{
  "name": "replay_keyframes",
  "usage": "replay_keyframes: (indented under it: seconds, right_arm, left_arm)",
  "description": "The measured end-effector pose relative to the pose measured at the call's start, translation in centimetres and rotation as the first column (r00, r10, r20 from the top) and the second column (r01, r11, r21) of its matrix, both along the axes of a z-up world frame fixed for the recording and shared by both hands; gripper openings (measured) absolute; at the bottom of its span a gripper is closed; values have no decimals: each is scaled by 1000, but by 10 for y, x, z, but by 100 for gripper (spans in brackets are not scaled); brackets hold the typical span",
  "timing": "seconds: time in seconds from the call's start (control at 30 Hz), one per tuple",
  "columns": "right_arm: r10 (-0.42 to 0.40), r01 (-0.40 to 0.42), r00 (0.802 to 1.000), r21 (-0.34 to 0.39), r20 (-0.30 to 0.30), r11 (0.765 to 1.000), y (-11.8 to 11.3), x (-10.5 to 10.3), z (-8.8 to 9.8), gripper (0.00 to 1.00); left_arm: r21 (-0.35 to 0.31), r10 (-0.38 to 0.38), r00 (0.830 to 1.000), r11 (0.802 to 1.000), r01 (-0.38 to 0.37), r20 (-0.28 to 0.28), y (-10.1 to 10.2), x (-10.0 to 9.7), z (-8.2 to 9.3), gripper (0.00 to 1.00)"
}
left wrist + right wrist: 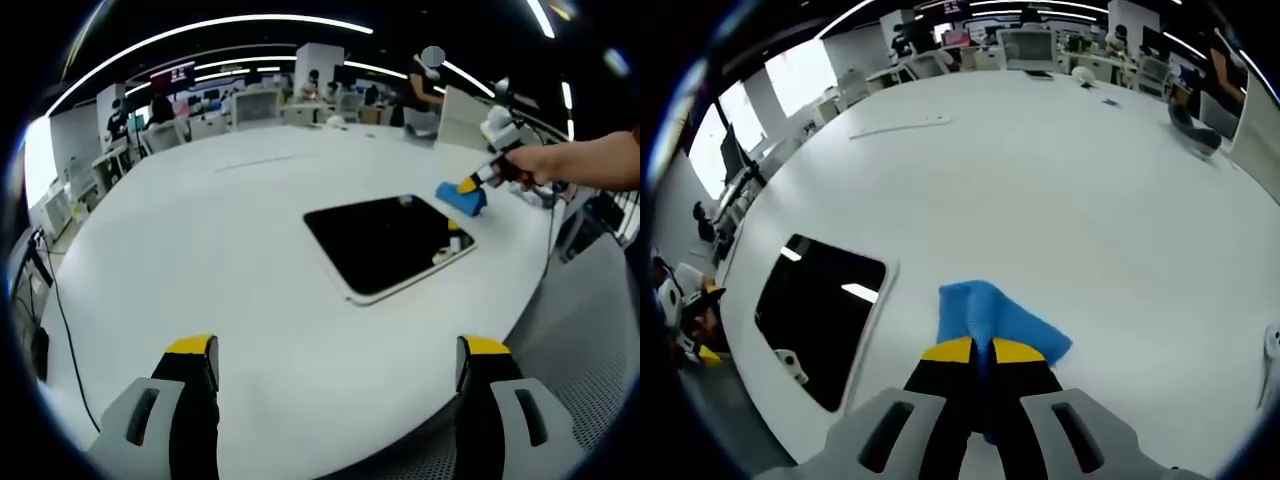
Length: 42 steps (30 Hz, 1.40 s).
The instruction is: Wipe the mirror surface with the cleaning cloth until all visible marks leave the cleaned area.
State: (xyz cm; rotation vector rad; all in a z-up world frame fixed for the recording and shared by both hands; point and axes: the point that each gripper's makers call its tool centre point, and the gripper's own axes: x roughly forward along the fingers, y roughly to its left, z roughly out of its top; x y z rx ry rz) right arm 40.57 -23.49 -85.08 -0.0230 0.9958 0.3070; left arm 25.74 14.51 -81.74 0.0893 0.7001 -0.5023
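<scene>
The mirror (385,243) lies flat on the white desk (220,250), near the desk edge on the right gripper's side, and its glass looks dark because it reflects the ceiling. In the right gripper view the mirror (815,315) is to the left of the fingers, close to the rounded desk edge. I judge it as stiff, smooth and fragile, with a thin light frame, so it should be pressed only lightly and flat, and it should not be pushed toward the edge.

The cleaning cloth (995,318) is blue, soft and light, and it folds easily. The right gripper (975,352) has its 2 fingers closed together on 1 end of the cloth, and the rest of the cloth spreads on the desk in front of them. In the left gripper view the cloth (462,197) rests just beside the far corner of the mirror, not yet on the glass as far as I can tell. A grip near the middle of a fold would, I think, keep more cloth under the fingers when wiping.

The left gripper (335,365) hovers above the near part of the desk with its fingers wide apart and nothing between them. It could steady the mirror frame, because the smooth desk may let the mirror slide. I cannot make out any marks on the glass.
</scene>
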Motion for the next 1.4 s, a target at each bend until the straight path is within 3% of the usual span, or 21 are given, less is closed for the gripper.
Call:
replay_keyframes:
  seconds: [0.17,0.2,0.7,0.8,0.97,1.17,1.3,1.4]
  right_arm:
    - [7,-7,1000,1,-29,1000,0,-9,-13,0]
    - [10,-10,1000,5,-4,1000,0,-6,-12,0]
    - [34,-35,999,23,24,999,3,-9,-8,4]
    - [53,-54,998,25,46,998,4,-8,-1,13]
    - [70,-81,983,63,169,995,5,4,24,28]
    - [74,-89,966,50,249,995,-3,9,37,71]
    - [115,-134,932,31,343,990,2,9,48,98]
    - [189,-202,898,-8,396,979,8,3,56,100]
  left_arm:
    - [0,1,1000,1000,-1,-3,0,0,-1,99]
    - [0,1,1000,1000,-1,-4,0,0,-1,99]
    - [-6,3,1000,1000,-3,-7,0,0,-1,99]
    - [-5,2,1000,1000,-2,-5,0,0,-1,99]
    - [-11,1,1000,1000,-1,-2,0,0,0,99]
    - [-26,-4,1000,1000,4,-4,-3,0,1,99]
    - [-43,-6,1000,999,6,-3,-5,0,2,99]
    - [-56,-11,1000,998,10,-4,-8,-1,3,99]
